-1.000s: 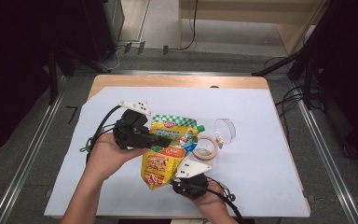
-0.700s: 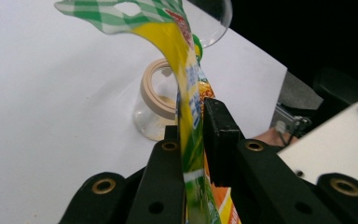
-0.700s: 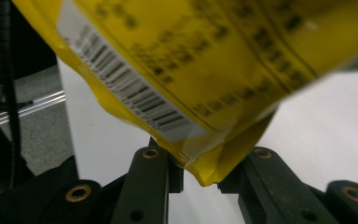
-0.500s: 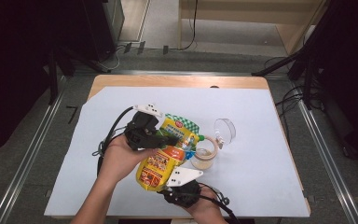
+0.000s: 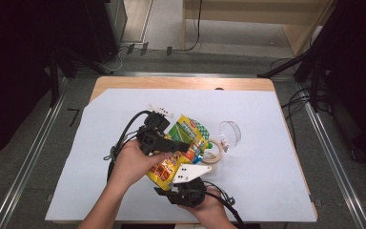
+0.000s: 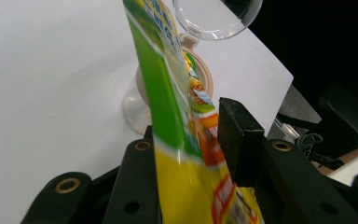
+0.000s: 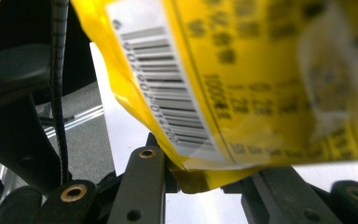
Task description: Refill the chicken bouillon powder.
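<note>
Snack bag (image 5: 181, 150) now lifted and tilted above the white sheet (image 5: 267, 157), shifted right since a second ago, its top over the open clear jar (image 5: 221, 143) with the beige rim. Left gripper (image 5: 183, 145) pinching bag mid-body, right gripper (image 5: 171, 183) clamped on bottom yellow corner by the barcode. Probably lining up to pour or stuff into the jar.
</note>
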Available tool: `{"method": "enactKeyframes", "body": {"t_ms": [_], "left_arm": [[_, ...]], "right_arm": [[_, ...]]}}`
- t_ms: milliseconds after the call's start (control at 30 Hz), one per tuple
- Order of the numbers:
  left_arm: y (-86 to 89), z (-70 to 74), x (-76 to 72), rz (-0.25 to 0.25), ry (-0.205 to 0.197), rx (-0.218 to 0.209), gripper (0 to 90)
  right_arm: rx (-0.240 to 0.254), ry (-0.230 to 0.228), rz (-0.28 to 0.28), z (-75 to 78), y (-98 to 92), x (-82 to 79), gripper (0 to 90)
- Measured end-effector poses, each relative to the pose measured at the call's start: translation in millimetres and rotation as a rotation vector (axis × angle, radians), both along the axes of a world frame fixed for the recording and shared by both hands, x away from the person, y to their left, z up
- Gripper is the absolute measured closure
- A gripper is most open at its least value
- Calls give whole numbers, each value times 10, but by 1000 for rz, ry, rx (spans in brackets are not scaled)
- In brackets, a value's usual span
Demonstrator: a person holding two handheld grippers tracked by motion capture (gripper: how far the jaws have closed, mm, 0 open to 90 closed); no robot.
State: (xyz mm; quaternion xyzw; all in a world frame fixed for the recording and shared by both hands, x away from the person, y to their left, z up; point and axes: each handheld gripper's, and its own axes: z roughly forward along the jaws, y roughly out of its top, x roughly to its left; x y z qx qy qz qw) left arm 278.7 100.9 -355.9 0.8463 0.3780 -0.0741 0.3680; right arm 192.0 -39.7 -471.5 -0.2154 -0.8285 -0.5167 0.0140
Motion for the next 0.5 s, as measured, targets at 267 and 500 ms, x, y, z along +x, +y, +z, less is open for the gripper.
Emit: {"method": "enactKeyframes", "body": {"t_ms": [267, 500], "left_arm": [[-101, 95, 56, -7, 11, 42, 755], [-136, 129, 152, -1, 8, 45, 757]], "right_arm": [[22, -12, 35, 153, 66, 49, 724], [29, -27, 39, 192, 58, 137, 708]]}}
